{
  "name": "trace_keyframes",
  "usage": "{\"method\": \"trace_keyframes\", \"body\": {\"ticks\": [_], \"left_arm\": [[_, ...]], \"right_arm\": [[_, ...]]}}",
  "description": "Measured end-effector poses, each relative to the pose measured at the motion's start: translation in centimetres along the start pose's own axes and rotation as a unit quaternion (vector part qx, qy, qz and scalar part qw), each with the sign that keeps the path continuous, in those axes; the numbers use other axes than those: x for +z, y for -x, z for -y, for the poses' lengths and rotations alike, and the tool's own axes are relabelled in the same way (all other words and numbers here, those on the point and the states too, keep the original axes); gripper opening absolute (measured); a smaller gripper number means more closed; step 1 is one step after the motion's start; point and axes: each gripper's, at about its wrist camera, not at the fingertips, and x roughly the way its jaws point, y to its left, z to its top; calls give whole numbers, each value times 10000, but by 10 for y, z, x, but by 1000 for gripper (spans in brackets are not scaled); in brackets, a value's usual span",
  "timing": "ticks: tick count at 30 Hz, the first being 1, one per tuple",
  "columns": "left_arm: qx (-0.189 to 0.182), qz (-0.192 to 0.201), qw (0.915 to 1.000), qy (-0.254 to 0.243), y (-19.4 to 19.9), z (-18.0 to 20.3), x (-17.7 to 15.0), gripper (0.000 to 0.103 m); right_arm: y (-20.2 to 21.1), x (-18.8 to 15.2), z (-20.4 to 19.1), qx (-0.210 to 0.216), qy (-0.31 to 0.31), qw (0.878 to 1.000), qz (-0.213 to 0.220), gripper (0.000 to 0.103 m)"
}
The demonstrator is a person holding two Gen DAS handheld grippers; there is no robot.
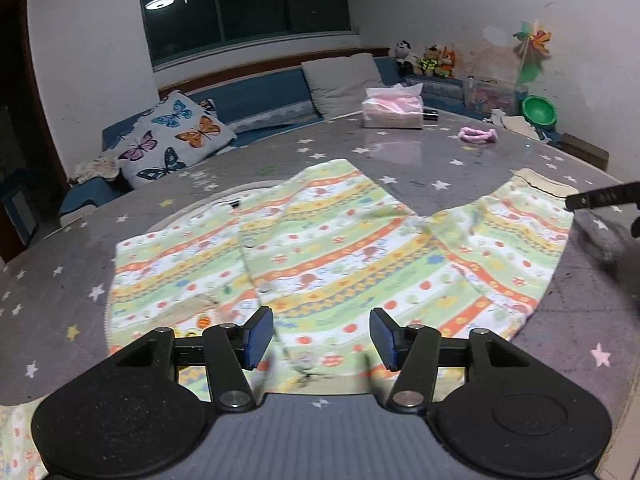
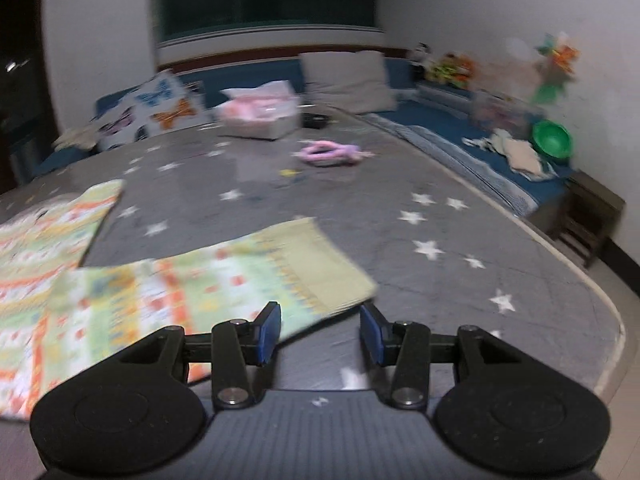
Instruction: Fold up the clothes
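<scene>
- Left hand-held gripper [image 1: 321,336], nearest its camera, hovers with jaws wide and empty over the near edge of the striped child's shirt [image 1: 320,256]; the shirt lies spread flat on the star-patterned desk [image 1: 460,160], one sleeve reaching far left, the other right
- Right hand-held gripper [image 2: 320,334] is also wide, holding nothing, just beside the right sleeve cuff [image 2: 320,268]
- Risk, as I judge it: a shallow pinch may catch one layer only; the slick desk could let the cloth slide and skew the fold
- Left view alone shows the button placket and whole body; the blurred right view alone shows the desk's right edge [image 2: 616,320]
</scene>
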Motion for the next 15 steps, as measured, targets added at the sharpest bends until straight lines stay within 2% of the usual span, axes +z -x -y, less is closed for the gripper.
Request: {"method": "trace_keyframes", "body": {"ticks": [5,7,9,11,15], "left_arm": [[-93,-91,9999,-16,-7,12,4,59],[-114,-115,9999,-22,-11,16,5,61],[-110,-138,9998,-29,-14,20,6,63],[-122,-179,9998,-18,-17,22,7,63],[-181,-270,9995,6,-23,27,9,67]], "right_arm": [[-12,2,5,45,-264,9996,52,44],[-14,2,2,30,-246,9997,79,34],[-16,2,1,60,-268,9996,95,15],[-14,4,1,155,-352,9992,92,7],[-3,8,2,268,-443,9984,221,6]]}}
